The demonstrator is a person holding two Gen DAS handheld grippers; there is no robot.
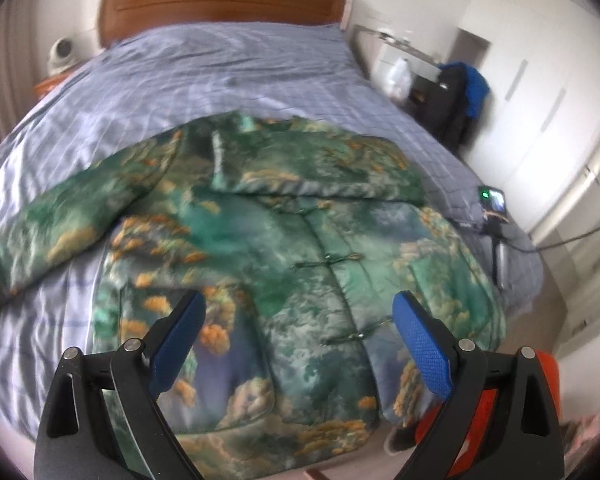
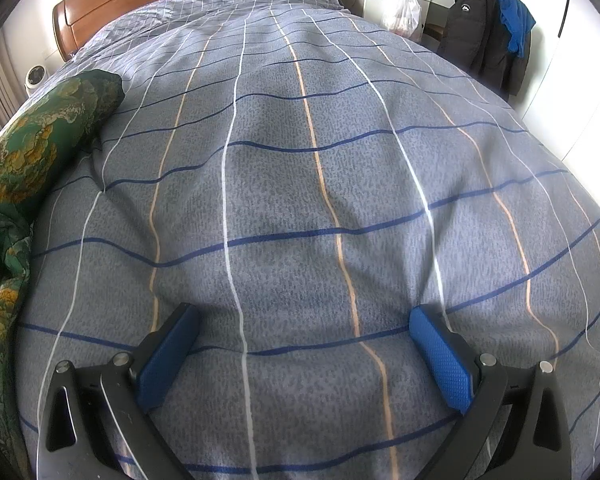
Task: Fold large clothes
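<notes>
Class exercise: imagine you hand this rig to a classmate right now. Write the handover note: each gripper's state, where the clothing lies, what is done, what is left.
Left gripper: open, empty, hovering over the jacket's lower front.
Right gripper: open, empty, over bare blue checked bedcover, with the jacket only at its left edge.
Green printed jacket: front up on the bed, buttoned, hem toward you. One sleeve looks folded across the chest; the other sleeve lies stretched out to the left.
Done: apparently one sleeve folded in.
Left: probably fold in the outstretched sleeve, then fold the body up from the hem.

No readable text — only blurred, illegible marks.
</notes>
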